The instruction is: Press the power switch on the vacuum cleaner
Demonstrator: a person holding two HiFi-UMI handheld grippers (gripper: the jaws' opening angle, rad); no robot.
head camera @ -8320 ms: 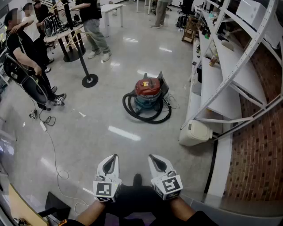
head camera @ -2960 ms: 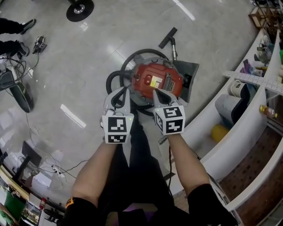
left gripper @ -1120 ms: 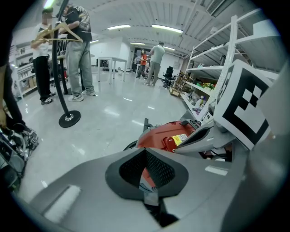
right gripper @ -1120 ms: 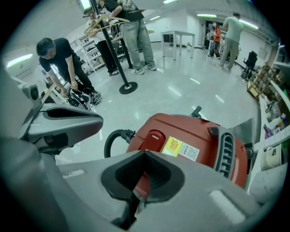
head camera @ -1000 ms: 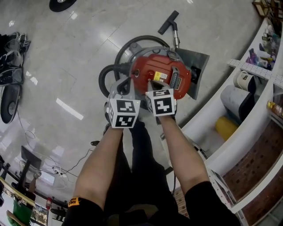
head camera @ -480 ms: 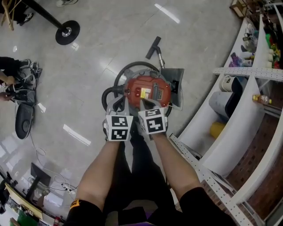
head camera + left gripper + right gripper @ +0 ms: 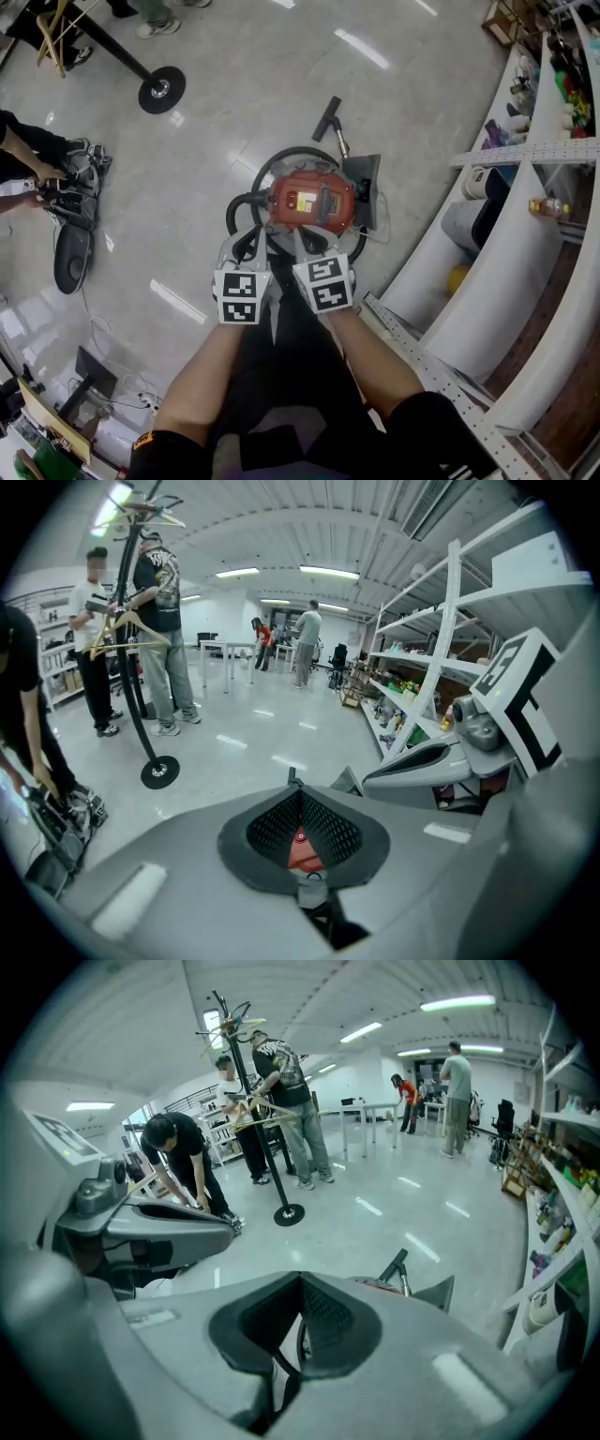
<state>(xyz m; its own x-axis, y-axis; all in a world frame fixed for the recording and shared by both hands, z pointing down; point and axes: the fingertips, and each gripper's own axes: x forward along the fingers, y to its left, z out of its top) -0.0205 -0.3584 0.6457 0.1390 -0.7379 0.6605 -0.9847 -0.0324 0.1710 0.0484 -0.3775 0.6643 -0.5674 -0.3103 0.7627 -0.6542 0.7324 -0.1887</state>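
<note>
Straight beyond both clenched, empty pairs of jaws stands the vacuum (image 7: 312,200); the right hand-held gripper (image 7: 301,240) sits nearer its red top than the left hand-held gripper (image 7: 249,242).

The head camera is looking steeply down past the person's arms (image 7: 208,394) at the vacuum cleaner (image 7: 314,202) well below. Cameras on the left claw (image 7: 300,799) and right claw (image 7: 300,1283) are sitting close behind their jaws, facing level across the room. All three are catching the black stand base (image 7: 161,90).
</note>
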